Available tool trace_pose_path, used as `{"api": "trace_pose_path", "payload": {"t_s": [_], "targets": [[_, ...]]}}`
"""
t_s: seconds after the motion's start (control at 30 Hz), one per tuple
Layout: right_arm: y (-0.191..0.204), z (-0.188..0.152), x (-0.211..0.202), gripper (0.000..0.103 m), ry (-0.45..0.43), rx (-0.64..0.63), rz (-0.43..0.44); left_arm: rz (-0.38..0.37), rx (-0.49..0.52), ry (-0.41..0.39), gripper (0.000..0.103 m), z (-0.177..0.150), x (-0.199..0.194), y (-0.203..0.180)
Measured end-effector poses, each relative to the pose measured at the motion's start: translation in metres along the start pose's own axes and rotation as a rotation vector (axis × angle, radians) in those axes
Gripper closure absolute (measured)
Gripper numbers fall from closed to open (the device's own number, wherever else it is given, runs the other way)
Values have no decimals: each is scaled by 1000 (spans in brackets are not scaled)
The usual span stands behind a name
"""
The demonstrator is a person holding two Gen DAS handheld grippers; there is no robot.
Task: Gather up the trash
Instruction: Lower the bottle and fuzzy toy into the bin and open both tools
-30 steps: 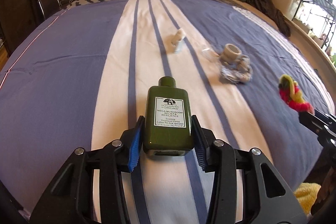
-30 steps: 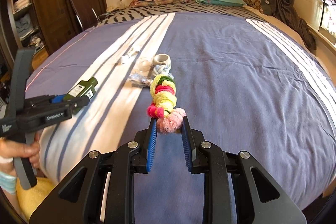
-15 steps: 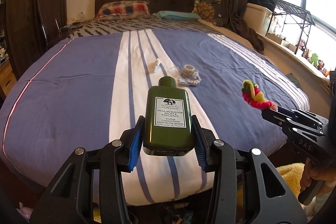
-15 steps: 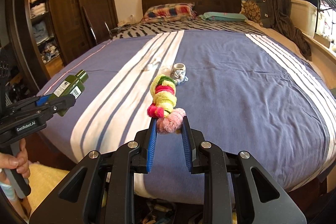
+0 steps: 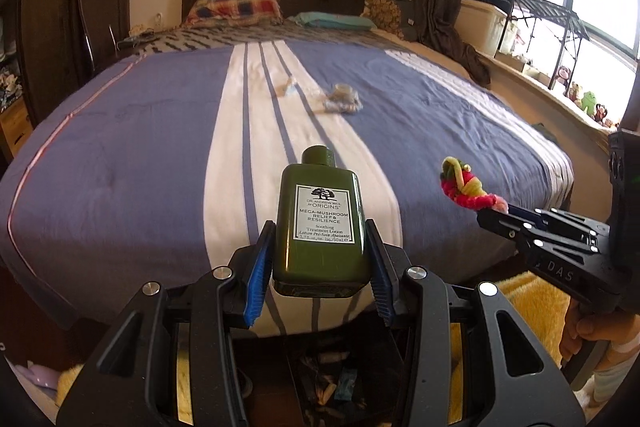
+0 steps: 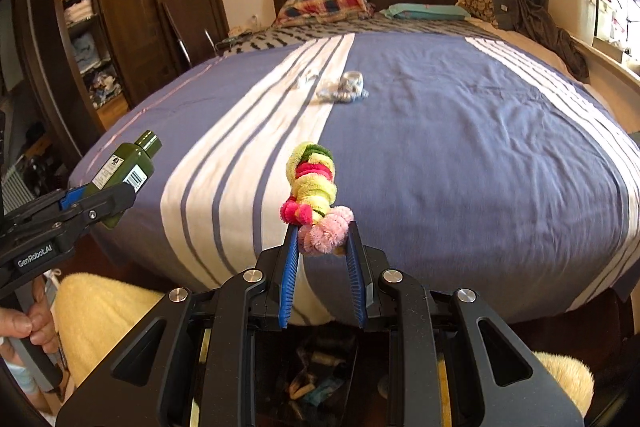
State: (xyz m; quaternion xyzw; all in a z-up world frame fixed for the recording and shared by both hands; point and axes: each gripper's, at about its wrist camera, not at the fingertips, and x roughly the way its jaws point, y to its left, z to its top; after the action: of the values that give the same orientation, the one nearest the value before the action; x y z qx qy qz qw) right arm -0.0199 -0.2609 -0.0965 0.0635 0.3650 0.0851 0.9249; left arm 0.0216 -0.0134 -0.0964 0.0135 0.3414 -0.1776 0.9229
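Note:
My left gripper (image 5: 320, 251) is shut on a dark green lotion bottle (image 5: 320, 223) with a white label, held in the air off the foot of the bed; bottle and gripper also show in the right wrist view (image 6: 124, 171). My right gripper (image 6: 322, 247) is shut on a fuzzy pink, yellow and green pipe-cleaner toy (image 6: 314, 195), also seen in the left wrist view (image 5: 468, 187). On the bed lie a small cup on crumpled wrappers (image 5: 342, 99) (image 6: 346, 89) and a small white scrap (image 5: 286, 87). Below both grippers a dark bin with trash (image 5: 332, 379) (image 6: 316, 371) is partly hidden.
The bed (image 5: 140, 147) with a blue and white striped cover fills the view. A yellow fluffy mat (image 6: 104, 319) lies on the floor by the bin. A dark wardrobe (image 6: 120, 7) stands left, and a window ledge with a rack (image 5: 560, 39) right.
Both grippers have pulled back and away from the bed with their loads. The bed's foot edge, the floor and the bin below have come into view.

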Motion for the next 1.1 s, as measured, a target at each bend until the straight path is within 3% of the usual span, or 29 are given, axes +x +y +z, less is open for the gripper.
{"api": "trace_pose_path", "payload": {"t_s": [0.5,0.83,1.1], "targets": [[5,-74,57,79,248,-8,4,-22,-4,291,62,-97,68,13],[9,-115,102,79,432,14,43,-113,-35,488,62,-135,115,12],[13,-135,127,79,544,35,66,-134,-39,602,62,-155,145,10]]}}
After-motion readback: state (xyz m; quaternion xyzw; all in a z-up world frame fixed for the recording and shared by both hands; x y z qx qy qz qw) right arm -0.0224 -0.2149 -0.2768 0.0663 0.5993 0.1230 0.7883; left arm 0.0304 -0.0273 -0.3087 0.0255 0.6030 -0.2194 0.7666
